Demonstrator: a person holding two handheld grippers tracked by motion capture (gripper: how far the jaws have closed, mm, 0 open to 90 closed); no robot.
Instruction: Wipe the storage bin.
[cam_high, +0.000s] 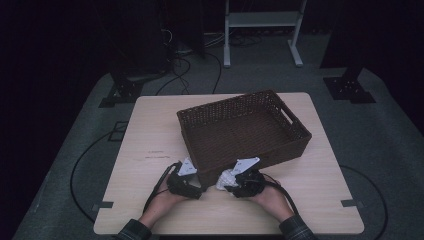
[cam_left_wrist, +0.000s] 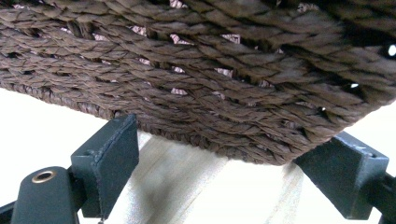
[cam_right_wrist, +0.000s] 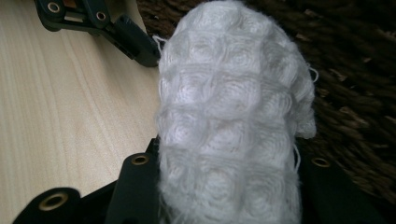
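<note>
A brown woven basket (cam_high: 243, 131) is sitting on the light wooden table (cam_high: 150, 130), taking up the centre and right of centre of the high view, turned a little so that its near corner is pointing toward the lower middle of the frame. That near wall is standing directly in front of both grippers. Beyond the table, at the top of the high view, a pale metal stand (cam_high: 262, 30) and dark cables (cam_high: 187, 67) are lying on the grey floor (cam_high: 390, 140).

The left gripper (cam_high: 192, 186) is resting low on the table at the lower centre-left of the high view, just beside the basket's near corner. In the left gripper view its jaws are standing wide, one at the lower left and one at the lower right, with the basket's lower edge (cam_left_wrist: 224, 112) hanging between and above them; I cannot tell whether the pads are touching the weave.

The right gripper (cam_high: 231, 184) is sitting just right of it, at the lower centre of the high view, with its jaws closed on a white cloth (cam_high: 224, 178). The cloth is bunched into a thick, rounded roll with a raised, waffle-like square pattern and a few loose threads at its edges (cam_right_wrist: 233, 116). In the right gripper view its long axis is running up from the bottom middle of the frame to the upper middle, its rounded end pointing toward the dark basket wall (cam_right_wrist: 355, 84) at the upper right. The left gripper (cam_right_wrist: 140, 44) is showing at the upper left of that view, near the cloth's tip.
</note>
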